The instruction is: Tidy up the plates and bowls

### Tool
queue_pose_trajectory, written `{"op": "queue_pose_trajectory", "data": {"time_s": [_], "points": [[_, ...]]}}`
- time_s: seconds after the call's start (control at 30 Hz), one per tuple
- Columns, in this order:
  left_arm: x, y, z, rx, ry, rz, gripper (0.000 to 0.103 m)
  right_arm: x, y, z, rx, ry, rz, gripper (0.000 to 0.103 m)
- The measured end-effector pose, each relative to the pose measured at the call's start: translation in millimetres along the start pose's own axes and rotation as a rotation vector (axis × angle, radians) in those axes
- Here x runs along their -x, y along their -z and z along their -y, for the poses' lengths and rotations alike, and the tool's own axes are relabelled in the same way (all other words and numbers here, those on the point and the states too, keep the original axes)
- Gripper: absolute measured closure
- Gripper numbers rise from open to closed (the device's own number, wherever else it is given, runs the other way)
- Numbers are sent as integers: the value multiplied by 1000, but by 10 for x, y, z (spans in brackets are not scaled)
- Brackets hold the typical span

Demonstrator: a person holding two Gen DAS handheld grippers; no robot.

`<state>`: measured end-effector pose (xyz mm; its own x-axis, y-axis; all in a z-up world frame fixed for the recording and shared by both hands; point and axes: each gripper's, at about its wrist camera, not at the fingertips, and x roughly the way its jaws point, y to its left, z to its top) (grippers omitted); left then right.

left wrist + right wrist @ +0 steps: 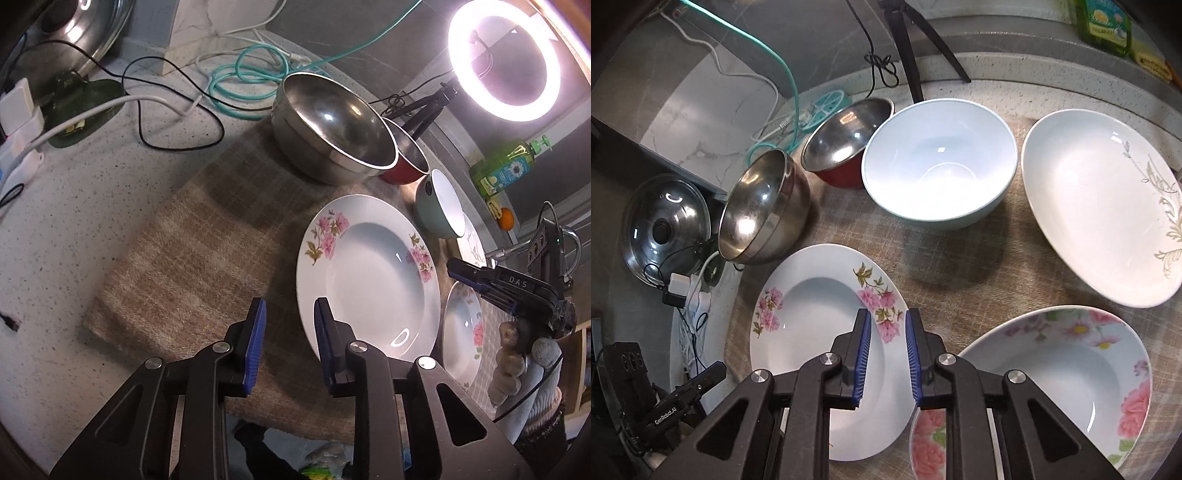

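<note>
Item: white deep plate with pink flowers [827, 347], being flanked; left gripper [290, 325] at nine o'clock, right gripper [886, 339] at three o'clock rim, both slightly apart, clamping nothing. Next, probably: closing on rims.

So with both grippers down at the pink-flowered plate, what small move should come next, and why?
Probably lower both a little further so each straddles the rim. The left gripper and right gripper hang at opposite edges of the pink-flowered plate, jaws apart and nothing pinched yet. The plate lies flat on the checked cloth, so neither can lift it from here.
</note>
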<state>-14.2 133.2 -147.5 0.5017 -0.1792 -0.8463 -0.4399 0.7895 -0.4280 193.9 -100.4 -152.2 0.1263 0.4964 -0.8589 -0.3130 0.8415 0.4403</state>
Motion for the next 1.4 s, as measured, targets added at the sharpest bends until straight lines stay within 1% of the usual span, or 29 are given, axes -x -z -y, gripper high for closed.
{"op": "queue_pose_trajectory", "data": {"time_s": [0.17, 0.27, 0.37, 0.5, 0.6, 0.7, 0.77, 0.93, 1.0, 1.4], "points": [[-70, -18, -22, 6, 8, -20, 79, -113, -39, 37, -8, -11, -47, 86], [-120, -36, -16, 10, 23, -36, 80, -139, -42, 49, -13, 1, -46, 86], [-176, -47, 6, 4, 21, -47, 82, -154, -55, 99, -35, 12, -38, 87], [-229, -56, 5, 5, 27, -62, 84, -176, -57, 148, -61, 0, -44, 90], [-257, -67, -13, 13, 33, -72, 88, -175, -61, 162, -66, -7, -46, 91], [-275, -68, -21, 16, 39, -81, 88, -189, -58, 167, -63, -2, -54, 91], [-288, -70, -20, 15, 42, -85, 91, -208, -49, 174, -65, 0, -59, 91], [-319, -77, -18, 17, 44, -93, 91, -227, -52, 184, -71, -5, -63, 91], [-342, -78, -9, 17, 46, -97, 94, -228, -55, 186, -70, -8, -66, 91], [-390, -81, 10, 22, 55, -109, 94, -229, -67, 238, -99, -31, -83, 91]]}}
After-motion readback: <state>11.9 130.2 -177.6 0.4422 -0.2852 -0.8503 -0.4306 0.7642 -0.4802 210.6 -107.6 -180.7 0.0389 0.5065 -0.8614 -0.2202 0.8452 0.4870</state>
